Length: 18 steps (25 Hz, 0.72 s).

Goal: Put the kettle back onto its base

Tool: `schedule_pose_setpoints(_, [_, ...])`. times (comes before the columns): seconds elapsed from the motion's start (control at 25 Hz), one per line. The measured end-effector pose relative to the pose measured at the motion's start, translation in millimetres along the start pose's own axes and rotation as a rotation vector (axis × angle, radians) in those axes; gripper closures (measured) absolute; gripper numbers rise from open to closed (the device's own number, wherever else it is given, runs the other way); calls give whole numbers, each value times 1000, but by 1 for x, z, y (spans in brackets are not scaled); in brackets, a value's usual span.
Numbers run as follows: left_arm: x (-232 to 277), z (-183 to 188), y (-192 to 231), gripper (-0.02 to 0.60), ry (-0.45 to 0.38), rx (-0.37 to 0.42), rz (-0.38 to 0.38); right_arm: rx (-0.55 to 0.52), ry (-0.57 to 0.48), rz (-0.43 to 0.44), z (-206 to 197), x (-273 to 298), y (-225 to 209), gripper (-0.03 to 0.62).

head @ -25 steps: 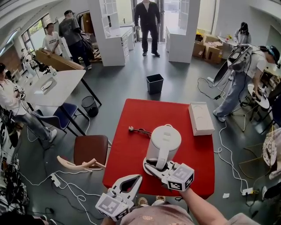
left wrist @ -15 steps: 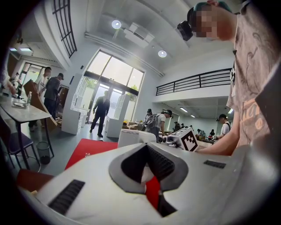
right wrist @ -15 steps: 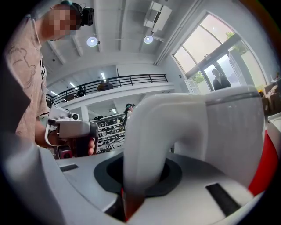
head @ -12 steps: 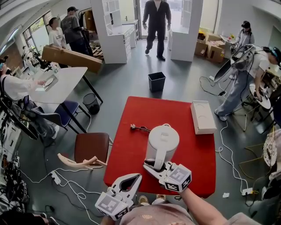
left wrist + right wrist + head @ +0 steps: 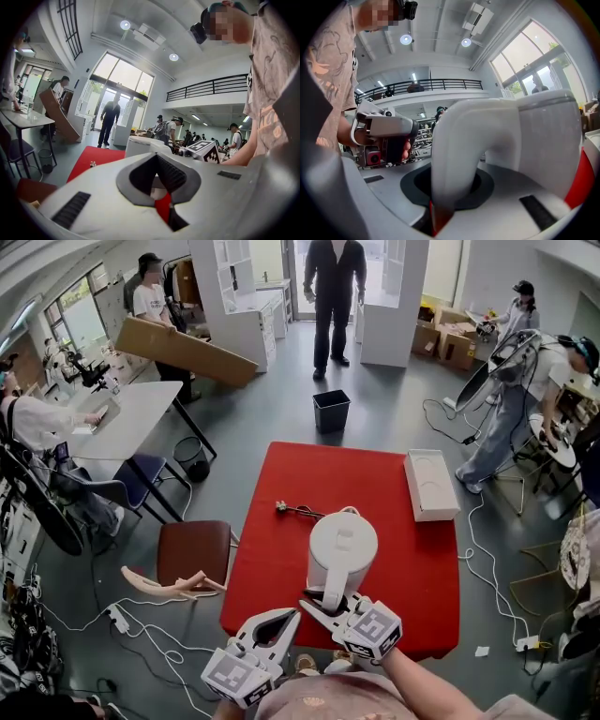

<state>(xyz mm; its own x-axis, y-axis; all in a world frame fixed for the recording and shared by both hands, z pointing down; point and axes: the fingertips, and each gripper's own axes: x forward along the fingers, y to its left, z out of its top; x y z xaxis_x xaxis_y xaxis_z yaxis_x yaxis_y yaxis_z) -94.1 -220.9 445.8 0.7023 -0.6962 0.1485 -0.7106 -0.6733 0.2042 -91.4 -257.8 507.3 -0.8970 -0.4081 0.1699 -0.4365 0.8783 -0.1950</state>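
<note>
My right gripper (image 5: 326, 602) is clenched on the handle (image 5: 457, 159) of the white kettle (image 5: 342, 549). The pads sit either side of the lower part of the loop, and the body stands upright just beyond the fingertips, over the red table (image 5: 272, 568). I cannot tell whether its foot rests down or hangs just clear. My left gripper (image 5: 292, 618) has its fingers closed together on nothing, and it is held beside and a little behind the right one. I cannot make out the base. A cord (image 5: 300, 514) with its plug lies past the kettle from my fingers and runs toward its foot, so I judge the base is hidden under or behind the body. The shell looks like smooth, stiff plastic, which won't give but may slip in the pads. I can't see whether it holds water, so I'd treat it as heavy. With the weight ahead of my fingers it will want to nod forward. The handle is the right hold, kept firm and level.
</note>
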Motion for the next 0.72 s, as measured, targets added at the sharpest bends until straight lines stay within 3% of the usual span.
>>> schedule_pose_setpoints(0.72, [-5, -2, -14, 594, -9, -6, -8, -61, 20, -53, -23, 2, 18, 514])
